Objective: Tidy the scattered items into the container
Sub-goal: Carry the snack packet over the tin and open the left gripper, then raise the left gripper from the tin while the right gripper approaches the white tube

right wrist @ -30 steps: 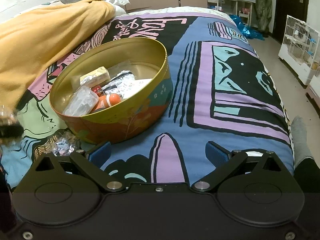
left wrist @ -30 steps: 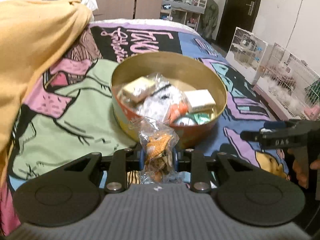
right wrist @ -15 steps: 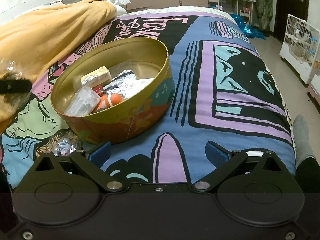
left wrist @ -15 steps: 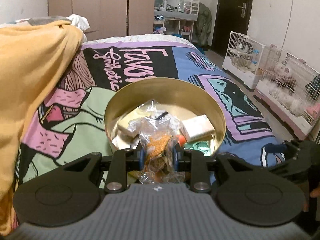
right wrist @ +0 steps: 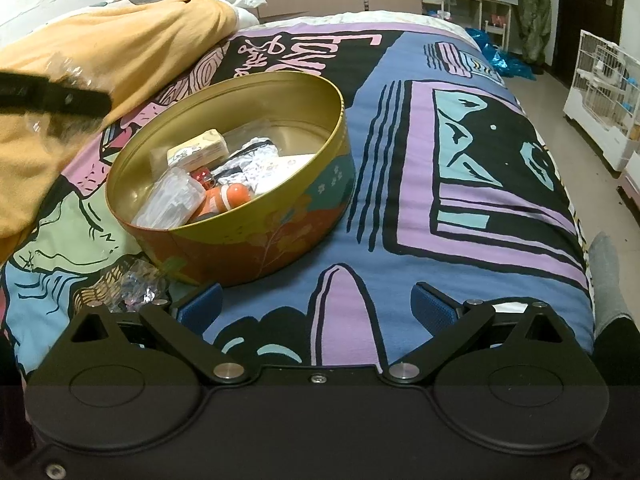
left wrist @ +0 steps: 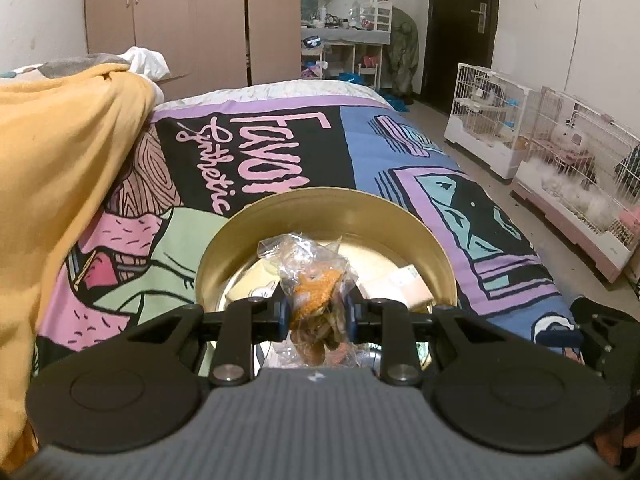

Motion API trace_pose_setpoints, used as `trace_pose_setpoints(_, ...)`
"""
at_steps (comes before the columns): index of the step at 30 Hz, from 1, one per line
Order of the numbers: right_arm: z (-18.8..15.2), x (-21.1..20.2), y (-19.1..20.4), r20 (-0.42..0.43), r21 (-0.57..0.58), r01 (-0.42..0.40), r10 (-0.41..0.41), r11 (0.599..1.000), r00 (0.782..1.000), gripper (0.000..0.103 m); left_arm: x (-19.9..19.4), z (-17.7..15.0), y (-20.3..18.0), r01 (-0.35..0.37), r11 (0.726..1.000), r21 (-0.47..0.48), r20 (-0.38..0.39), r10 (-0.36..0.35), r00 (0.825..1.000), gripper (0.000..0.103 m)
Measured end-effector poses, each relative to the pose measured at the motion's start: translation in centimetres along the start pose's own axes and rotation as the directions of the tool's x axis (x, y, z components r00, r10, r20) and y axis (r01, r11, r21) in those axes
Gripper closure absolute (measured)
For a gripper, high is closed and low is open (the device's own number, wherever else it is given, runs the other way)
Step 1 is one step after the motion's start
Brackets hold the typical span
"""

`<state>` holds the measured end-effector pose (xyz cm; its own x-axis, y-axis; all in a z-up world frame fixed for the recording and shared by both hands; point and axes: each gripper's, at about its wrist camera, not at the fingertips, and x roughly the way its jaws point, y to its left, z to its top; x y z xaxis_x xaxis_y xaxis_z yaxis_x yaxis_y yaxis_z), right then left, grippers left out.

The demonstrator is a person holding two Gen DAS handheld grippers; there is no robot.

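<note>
A round gold tin (left wrist: 436, 256) (right wrist: 332, 92) stands on the patterned bedspread and holds several small packets and boxes. My left gripper (left wrist: 317, 314) is shut on a clear snack bag with orange contents (left wrist: 316, 288) and holds it above the tin's near rim. It also shows in the right wrist view, up at the left (right wrist: 52, 96). My right gripper (right wrist: 318, 308) is open and empty, low over the bed in front of the tin. A crinkled clear wrapper (right wrist: 134, 284) lies on the bed beside the tin's near left side.
A yellow blanket (left wrist: 52, 160) is heaped along the left of the bed. White pet cages (left wrist: 560, 152) stand on the floor to the right. A grey-socked foot (right wrist: 608, 276) shows at the bed's right edge.
My left gripper has risen and moved forward with the snack bag, from in front of the tin to above its near rim. The right gripper has stayed still.
</note>
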<state>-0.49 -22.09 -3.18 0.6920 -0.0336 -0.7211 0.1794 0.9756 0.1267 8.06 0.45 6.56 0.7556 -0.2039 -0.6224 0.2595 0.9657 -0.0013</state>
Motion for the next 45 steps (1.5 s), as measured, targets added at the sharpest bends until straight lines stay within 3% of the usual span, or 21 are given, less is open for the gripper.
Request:
trace_pose_setpoints(9, -0.1, 0.3, 0.5, -0.011, -0.019, -0.006, 0.006, 1.0, 1.0, 0.002, 2.9, 1.9, -0.5, -0.04, 0.999, 0.002, -0.024, 0.04, 0.999, 0.074)
trace_pose_setpoints(22, -0.3, 1.1, 0.8, -0.046, -0.023, -0.014, 0.013, 1.0, 0.999, 0.002, 6.0, 2.1, -0.7, -0.099, 0.995, -0.01, -0.036, 0.099, 0.994, 0.073)
trace_pose_setpoints(23, -0.3, 1.2, 0.8, -0.048, -0.021, -0.013, 0.012, 1.0, 0.999, 0.002, 6.0, 2.1, -0.7, -0.101, 0.995, -0.015, -0.032, 0.1, 0.994, 0.07)
trace_pose_setpoints(24, -0.4, 1.2, 0.8, -0.049, -0.021, -0.012, 0.011, 1.0, 0.999, 0.002, 6.0, 2.2, -0.6, -0.104, 0.994, -0.022, -0.029, 0.103, 0.994, 0.048)
trace_pose_setpoints(26, -0.4, 1.5, 0.9, -0.059, -0.024, -0.007, 0.006, 1.0, 0.998, 0.002, 6.0, 2.3, -0.4, -0.132, 0.99, -0.052, -0.019, 0.132, 0.991, 0.022)
trace_pose_setpoints(27, -0.5, 1.5, 0.9, -0.062, -0.024, -0.006, 0.005, 1.0, 0.998, 0.002, 5.8, 2.2, -0.3, -0.141, 0.988, -0.064, -0.001, 0.141, 0.99, 0.017)
trace_pose_setpoints(33, -0.5, 1.3, 0.8, -0.053, -0.009, -0.05, 0.049, 0.999, 0.997, 0.002, 4.4, 1.1, 0.7, -0.129, 0.99, -0.063, 0.028, 0.131, 0.991, 0.004)
trace_pose_setpoints(45, -0.8, 1.5, 1.2, -0.063, -0.012, -0.052, 0.051, 0.999, 0.997, 0.002, 1.9, -4.0, 3.4, -0.095, 0.989, -0.109, -0.025, 0.092, 0.995, 0.003)
